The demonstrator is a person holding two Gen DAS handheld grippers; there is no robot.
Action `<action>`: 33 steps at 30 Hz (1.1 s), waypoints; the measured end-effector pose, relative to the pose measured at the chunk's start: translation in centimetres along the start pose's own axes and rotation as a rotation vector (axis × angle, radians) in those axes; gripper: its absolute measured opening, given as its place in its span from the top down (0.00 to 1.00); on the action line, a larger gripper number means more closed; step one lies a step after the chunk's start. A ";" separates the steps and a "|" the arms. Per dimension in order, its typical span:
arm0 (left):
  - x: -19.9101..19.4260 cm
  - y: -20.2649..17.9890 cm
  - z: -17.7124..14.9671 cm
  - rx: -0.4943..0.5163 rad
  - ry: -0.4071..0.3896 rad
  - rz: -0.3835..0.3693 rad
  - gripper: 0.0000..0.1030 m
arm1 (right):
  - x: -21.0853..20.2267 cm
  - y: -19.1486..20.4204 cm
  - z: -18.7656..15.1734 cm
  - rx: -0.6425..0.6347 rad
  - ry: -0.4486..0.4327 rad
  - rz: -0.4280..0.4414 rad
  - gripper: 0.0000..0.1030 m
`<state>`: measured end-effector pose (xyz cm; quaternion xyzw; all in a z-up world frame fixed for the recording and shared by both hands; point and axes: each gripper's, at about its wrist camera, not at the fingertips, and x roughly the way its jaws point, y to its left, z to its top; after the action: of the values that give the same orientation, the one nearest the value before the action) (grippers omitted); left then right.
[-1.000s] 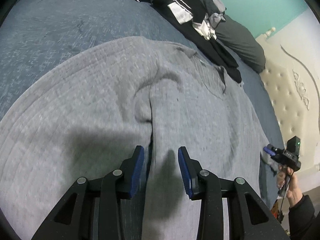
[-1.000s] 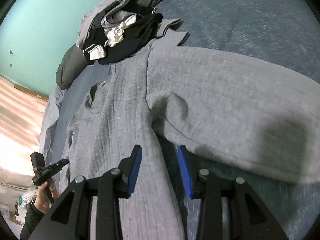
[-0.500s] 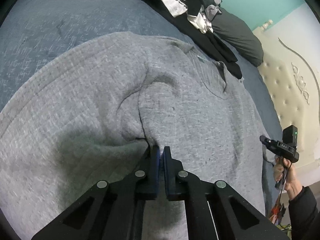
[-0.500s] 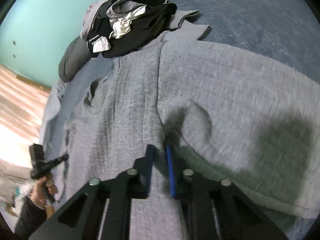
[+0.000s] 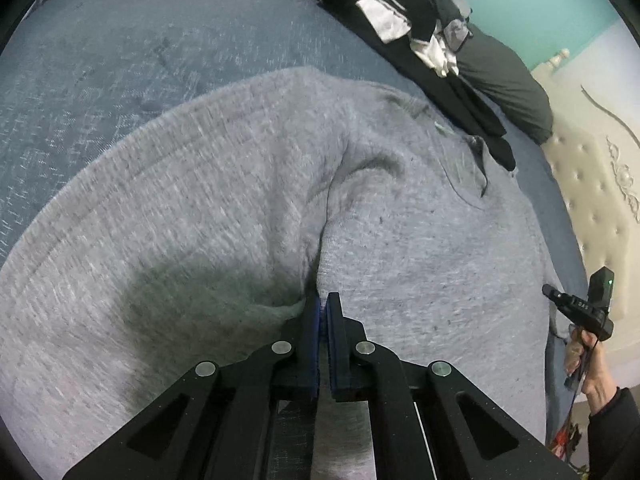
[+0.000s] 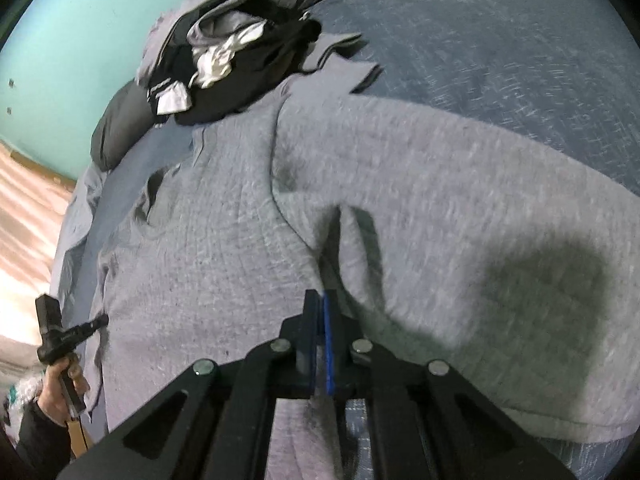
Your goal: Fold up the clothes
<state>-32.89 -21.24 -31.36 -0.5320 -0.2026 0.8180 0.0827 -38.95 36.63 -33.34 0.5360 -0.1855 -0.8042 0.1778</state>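
Both pairs of jaws, wide apart a second ago, have now closed: my left gripper [image 5: 322, 312] and right gripper [image 6: 320, 312] each pinch a ridge of the grey sweatshirt [image 5: 224, 208], spread flat on the blue bedspread [image 5: 112, 64]. It looks soft, limp and fairly thick, so I judge armpit seams hold best. Dark clothes [image 6: 240, 64] crowd the collar end; open bedspread lies beyond the sleeves.

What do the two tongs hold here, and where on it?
Both grip the grey sweater: left tongs and right tongs each pinch it beside a sleeve.
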 end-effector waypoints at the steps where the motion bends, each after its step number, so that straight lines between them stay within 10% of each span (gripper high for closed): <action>1: -0.2 -0.2 0.1 0.003 0.002 -0.001 0.94 | -0.1 0.1 0.1 -0.002 0.005 -0.003 0.96; 13: -4.3 -3.6 6.0 0.163 -0.084 0.087 0.61 | -3.8 4.1 5.8 -0.174 -0.103 -0.064 0.71; 33: 6.8 -7.0 18.4 0.369 -0.016 0.180 0.46 | 10.2 12.5 14.9 -0.532 0.035 -0.174 0.48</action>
<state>-52.89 -17.00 -27.62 -0.5172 -0.0015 0.8496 0.1035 -55.37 22.48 -30.04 0.4981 0.0819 -0.8276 0.2456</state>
